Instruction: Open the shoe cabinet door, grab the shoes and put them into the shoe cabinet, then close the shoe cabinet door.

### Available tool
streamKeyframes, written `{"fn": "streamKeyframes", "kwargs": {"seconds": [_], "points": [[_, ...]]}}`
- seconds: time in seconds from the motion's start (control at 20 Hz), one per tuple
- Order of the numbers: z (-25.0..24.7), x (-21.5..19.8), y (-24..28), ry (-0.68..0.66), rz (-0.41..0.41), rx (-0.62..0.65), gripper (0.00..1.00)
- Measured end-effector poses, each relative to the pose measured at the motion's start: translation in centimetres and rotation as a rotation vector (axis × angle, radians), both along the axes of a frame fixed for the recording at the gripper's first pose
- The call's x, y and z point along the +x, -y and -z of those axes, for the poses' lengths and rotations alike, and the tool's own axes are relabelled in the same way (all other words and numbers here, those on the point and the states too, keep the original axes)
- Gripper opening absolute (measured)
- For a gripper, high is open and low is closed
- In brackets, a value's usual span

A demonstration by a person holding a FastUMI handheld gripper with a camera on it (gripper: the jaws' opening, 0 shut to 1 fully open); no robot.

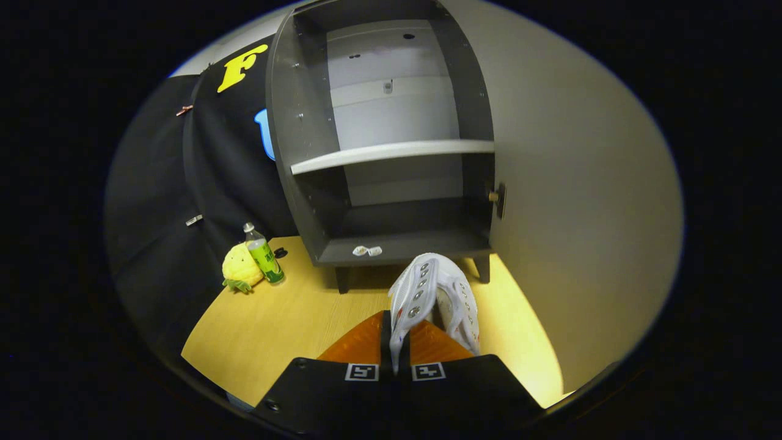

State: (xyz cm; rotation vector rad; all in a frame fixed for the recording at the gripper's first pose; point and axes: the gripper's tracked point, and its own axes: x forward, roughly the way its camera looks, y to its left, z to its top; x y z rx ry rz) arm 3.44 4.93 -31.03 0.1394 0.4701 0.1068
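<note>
Your cabinet stands open ahead, its door swung wide to the right with the knob at its near edge. One pale shelf splits it; the upper bay looks empty, and the lower bay holds only two small pale bits at its front lip — I cannot tell what they are. It sits on the yellow table, where a plush and a green bottle rest well to its left. The claw is clenched on the white shoe, pinching its upper, toe aimed at the lower bay. Carry it in level, clear the front lip, and set it deep enough that the door can shut — steer wide of the small bits.
</note>
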Motion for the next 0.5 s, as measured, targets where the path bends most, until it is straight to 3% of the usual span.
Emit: {"fn": "streamKeyframes", "kwargs": {"seconds": [0.3,0.5], "points": [[-9.5,2.6,-0.3,0.065,-0.028,0.009,0.05],[-14.2,7.0,-0.7,0.114,-0.044,0.021,0.05]]}}
